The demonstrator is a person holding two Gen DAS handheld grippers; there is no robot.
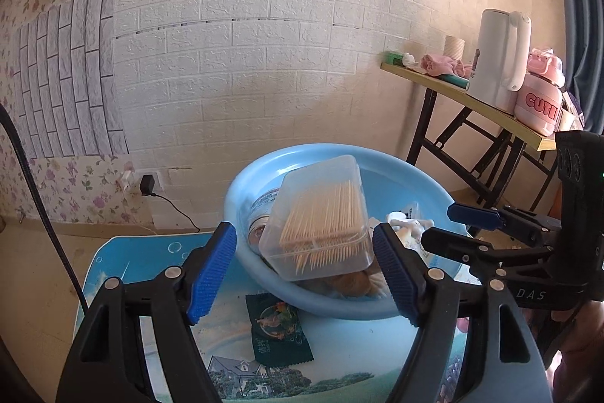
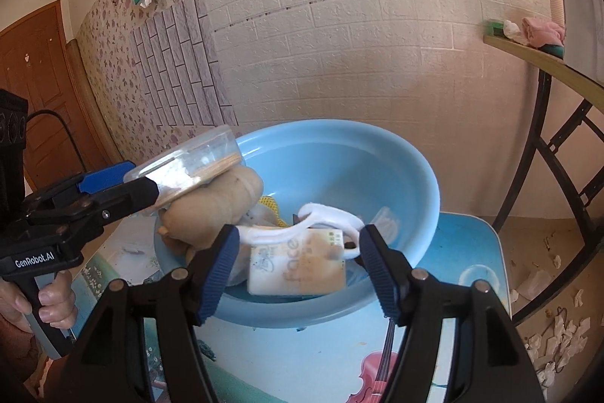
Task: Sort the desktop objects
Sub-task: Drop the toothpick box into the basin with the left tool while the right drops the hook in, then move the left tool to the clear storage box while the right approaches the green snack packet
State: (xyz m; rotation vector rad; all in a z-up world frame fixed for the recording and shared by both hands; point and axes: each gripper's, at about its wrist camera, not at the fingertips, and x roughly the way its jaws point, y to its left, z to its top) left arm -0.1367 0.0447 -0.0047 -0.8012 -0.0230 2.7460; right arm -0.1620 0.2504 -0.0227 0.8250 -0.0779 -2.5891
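A clear toothpick box lies tilted on the pile inside the blue basin. My left gripper is open around the box, with a gap at each blue pad. In the right wrist view the box rests on a beige plush toy, with the left gripper beside it. My right gripper is open at the basin rim. A tissue pack printed "face" and a white plastic hook lie between its pads, untouched. The right gripper also shows at the basin's right.
A dark green sachet lies on the printed tabletop in front of the basin. A tin sits in the basin under the box. A side table at the right carries a white kettle and a pink bottle. Paper scraps litter the floor.
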